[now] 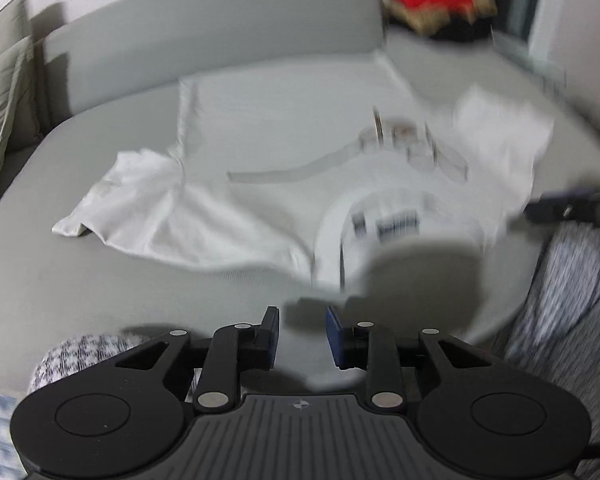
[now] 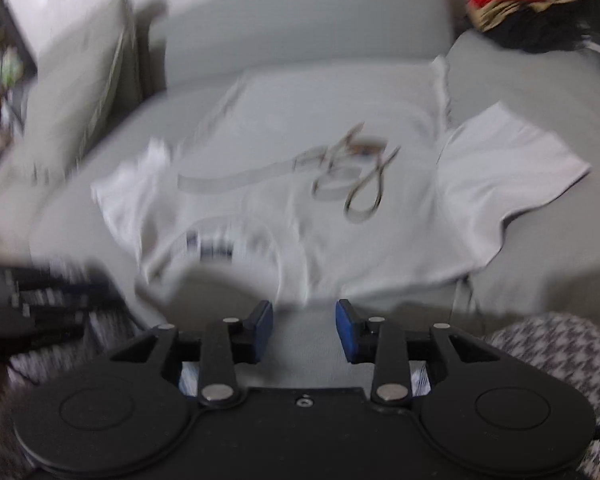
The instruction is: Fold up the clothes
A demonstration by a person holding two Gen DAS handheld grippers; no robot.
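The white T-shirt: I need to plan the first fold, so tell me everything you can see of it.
The white T-shirt lies spread nearly flat on the grey sofa seat, collar toward the cameras, hem toward the backrest. It looks like soft, thin cotton, with a pale grey graphic on the chest and a dark-printed label inside the neckline. Both short sleeves stick out sideways; the sleeve on the left is rumpled. The near edge is wavy. Neither the left gripper nor the right gripper touches it; both are open. Blur hides finer detail.

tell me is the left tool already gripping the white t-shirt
No, the left tool is open with nothing between its fingers, short of the collar edge of the white t-shirt spread on the grey sofa.
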